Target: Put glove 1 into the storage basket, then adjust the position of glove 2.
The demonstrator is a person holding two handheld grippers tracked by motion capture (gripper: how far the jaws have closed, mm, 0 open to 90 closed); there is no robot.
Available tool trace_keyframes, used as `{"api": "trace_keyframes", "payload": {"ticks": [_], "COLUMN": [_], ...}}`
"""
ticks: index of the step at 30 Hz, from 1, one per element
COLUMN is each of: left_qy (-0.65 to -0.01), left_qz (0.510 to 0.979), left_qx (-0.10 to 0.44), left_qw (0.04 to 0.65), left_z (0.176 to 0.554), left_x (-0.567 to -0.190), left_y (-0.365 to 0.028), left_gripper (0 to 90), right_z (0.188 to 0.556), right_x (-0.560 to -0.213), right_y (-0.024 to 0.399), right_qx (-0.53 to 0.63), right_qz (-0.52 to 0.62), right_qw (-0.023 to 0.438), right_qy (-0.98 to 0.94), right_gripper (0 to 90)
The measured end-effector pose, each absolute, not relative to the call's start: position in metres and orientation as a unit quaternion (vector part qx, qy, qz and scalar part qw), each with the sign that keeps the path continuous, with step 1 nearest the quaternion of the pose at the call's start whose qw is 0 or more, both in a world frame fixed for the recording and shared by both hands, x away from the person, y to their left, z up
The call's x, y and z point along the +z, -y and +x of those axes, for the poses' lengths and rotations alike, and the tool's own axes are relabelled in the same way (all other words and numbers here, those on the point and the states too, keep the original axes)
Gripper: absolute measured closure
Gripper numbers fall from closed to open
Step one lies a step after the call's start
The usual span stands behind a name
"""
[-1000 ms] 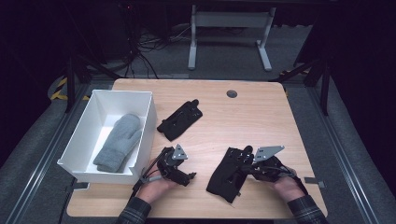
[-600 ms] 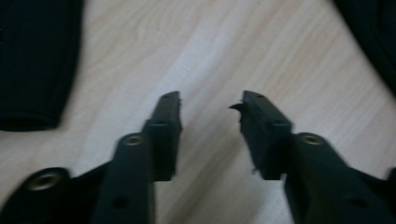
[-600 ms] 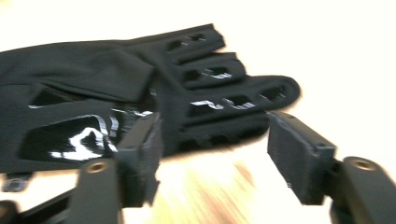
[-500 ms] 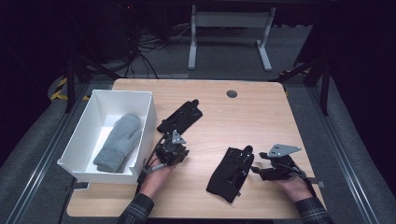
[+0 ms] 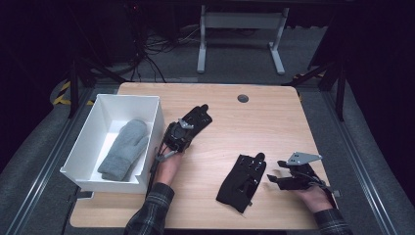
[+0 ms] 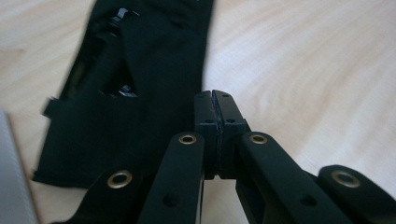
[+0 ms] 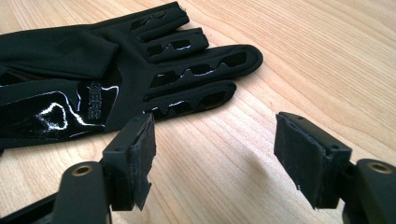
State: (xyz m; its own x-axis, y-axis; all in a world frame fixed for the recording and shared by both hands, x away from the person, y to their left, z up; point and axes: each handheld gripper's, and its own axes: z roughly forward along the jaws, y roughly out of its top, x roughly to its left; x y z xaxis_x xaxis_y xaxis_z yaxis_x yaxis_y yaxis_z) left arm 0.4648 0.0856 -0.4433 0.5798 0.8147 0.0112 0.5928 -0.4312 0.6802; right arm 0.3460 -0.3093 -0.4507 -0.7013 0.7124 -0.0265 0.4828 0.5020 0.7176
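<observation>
Two black gloves lie apart; left gripper, jaws pressed together empty, beside the far glove; right gripper, jaws just opened, beside the near glove.

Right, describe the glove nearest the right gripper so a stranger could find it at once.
Start from the white bin at the table's left edge, then cross toward the near right corner. The black glove lies flat there, just left of the open right gripper. Unlike the other black glove beside the bin, it lies alone in the open.

Two black gloves; one grey mitten; one white bin; two tools; one worktop.
</observation>
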Motion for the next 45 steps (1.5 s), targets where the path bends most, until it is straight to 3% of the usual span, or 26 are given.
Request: {"api": "trace_keyframes", "payload": {"ticks": [8, 20, 45], "left_qy": [-0.445, -0.425, -0.328], "left_qz": [0.823, 0.843, 0.882], "left_qx": [0.170, 0.133, 0.015], "left_qw": [0.309, 0.301, 0.339], "left_z": [0.483, 0.473, 0.401], "left_x": [-0.455, -0.454, -0.455], "left_y": [-0.085, -0.075, -0.043], "left_gripper": [89.9, 90.0, 90.0], "right_z": [0.346, 0.346, 0.348], "right_x": [-0.451, -0.449, -0.451], "right_y": [0.310, 0.309, 0.311], "right_qx": [0.356, 0.359, 0.354], "right_qz": [0.352, 0.350, 0.355], "right_qw": [0.162, 0.167, 0.166], "right_qy": [-0.851, -0.849, -0.849], "right_gripper": [30.1, 29.8, 27.9]}}
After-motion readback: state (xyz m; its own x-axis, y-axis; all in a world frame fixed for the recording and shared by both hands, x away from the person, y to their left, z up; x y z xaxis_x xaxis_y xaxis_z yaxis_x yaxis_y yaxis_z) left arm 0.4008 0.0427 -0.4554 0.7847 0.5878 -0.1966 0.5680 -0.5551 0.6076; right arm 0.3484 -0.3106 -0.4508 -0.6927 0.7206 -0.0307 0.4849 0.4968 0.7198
